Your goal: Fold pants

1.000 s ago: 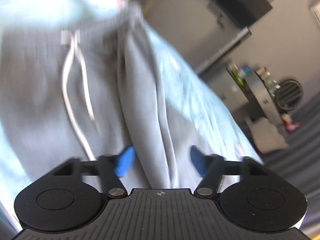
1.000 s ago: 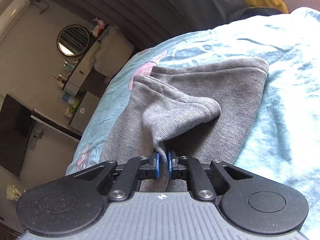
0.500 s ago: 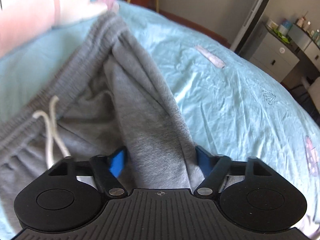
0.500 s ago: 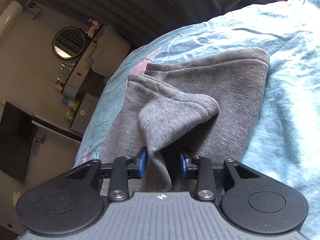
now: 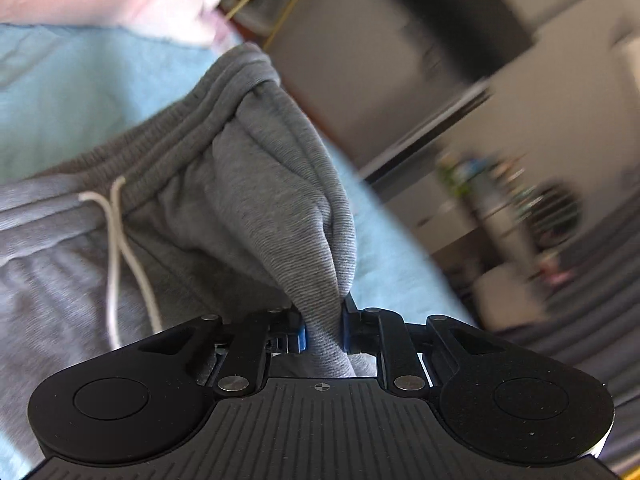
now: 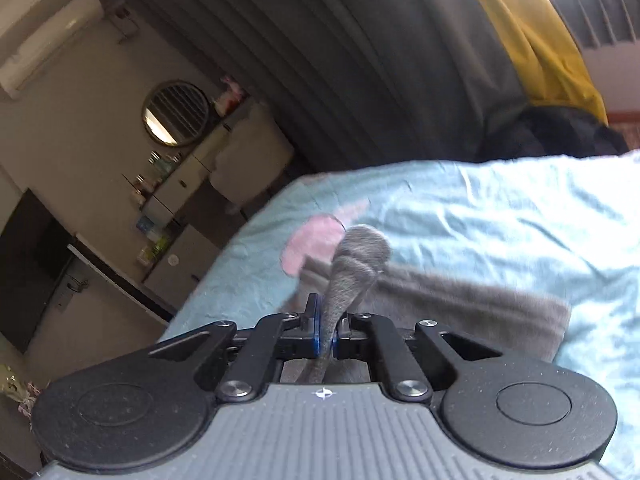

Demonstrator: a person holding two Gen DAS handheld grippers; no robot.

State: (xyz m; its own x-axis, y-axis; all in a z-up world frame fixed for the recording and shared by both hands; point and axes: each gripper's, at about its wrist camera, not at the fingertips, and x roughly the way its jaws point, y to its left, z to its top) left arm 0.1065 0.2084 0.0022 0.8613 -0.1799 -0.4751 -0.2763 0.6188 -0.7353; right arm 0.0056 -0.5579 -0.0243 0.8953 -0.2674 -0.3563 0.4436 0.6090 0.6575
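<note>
A: Pinching fabric on both sides: the left gripper [image 5: 323, 334] has its jaws clamped on a bunched fold of the grey sweatpants [image 5: 248, 216], just below the waistband [image 5: 188, 128]. The white drawstring [image 5: 120, 248] hangs to the left of that fold.

B: And the right gripper [image 6: 326, 336]?

A: Jaws nearly together on a thin ridge of the same grey cloth, at the leg end. The leg [image 6: 460, 304] trails off to the right of the jaws across the light blue bedsheet [image 6: 500, 216], beside a pink print [image 6: 316, 240].

B: So which way do the pants lie?

A: Long axis running from one gripper to the other, I'd judge: waist at the left hand, cuff end at the right. Each hand is nearest its own end, and the garment lies on the bed between them.

B: What does the next move turn on?

A: Probably on bringing one end over the other along that axis, with both pinches kept firm.
</note>
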